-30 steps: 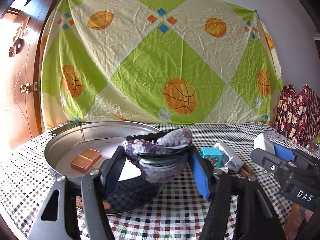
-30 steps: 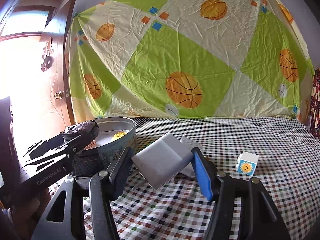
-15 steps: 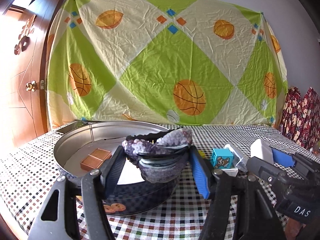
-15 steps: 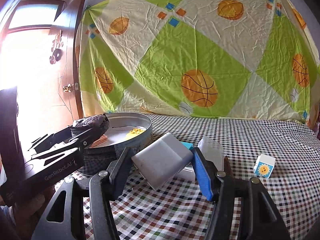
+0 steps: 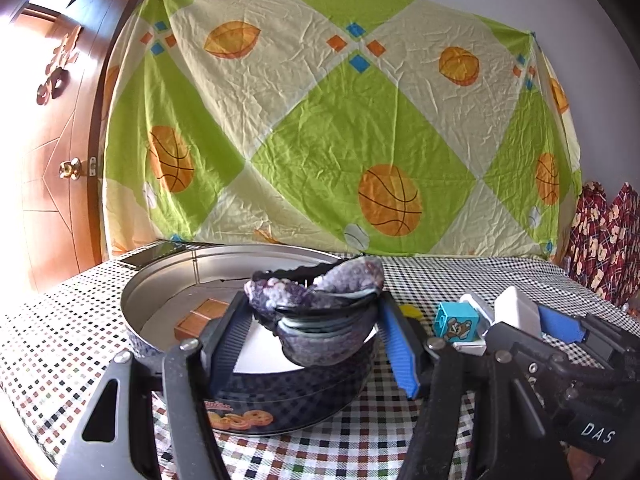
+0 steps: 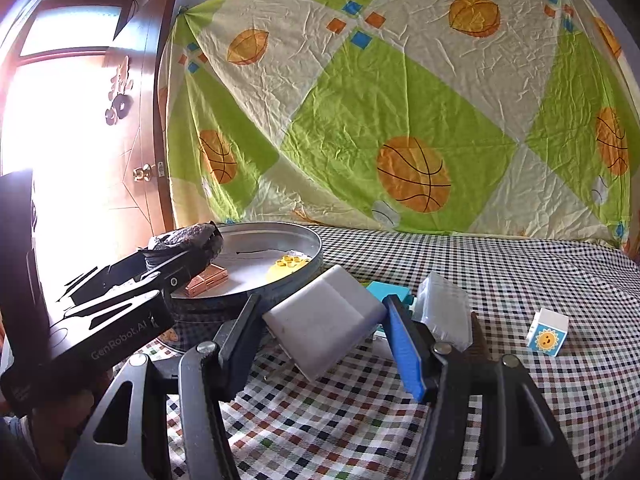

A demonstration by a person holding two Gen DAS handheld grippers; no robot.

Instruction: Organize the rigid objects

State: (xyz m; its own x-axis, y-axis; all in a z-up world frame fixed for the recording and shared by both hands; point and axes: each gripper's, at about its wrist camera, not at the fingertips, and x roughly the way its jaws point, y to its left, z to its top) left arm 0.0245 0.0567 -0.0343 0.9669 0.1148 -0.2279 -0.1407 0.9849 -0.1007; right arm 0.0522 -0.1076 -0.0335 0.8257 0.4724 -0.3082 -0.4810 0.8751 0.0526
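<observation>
The left gripper (image 5: 314,322) clamps a dark, purple-speckled, crumpled pouch (image 5: 320,312), long axis across the jaws, above the round tin (image 5: 160,292). The right gripper (image 6: 320,330) clamps a smooth white box (image 6: 326,320) above the checked worktop (image 6: 520,280), tilted, one corner pointing down.

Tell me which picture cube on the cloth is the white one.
The cube with the sun picture, alone on the checked cloth at far right. The other, with the bear picture, is blue.
</observation>
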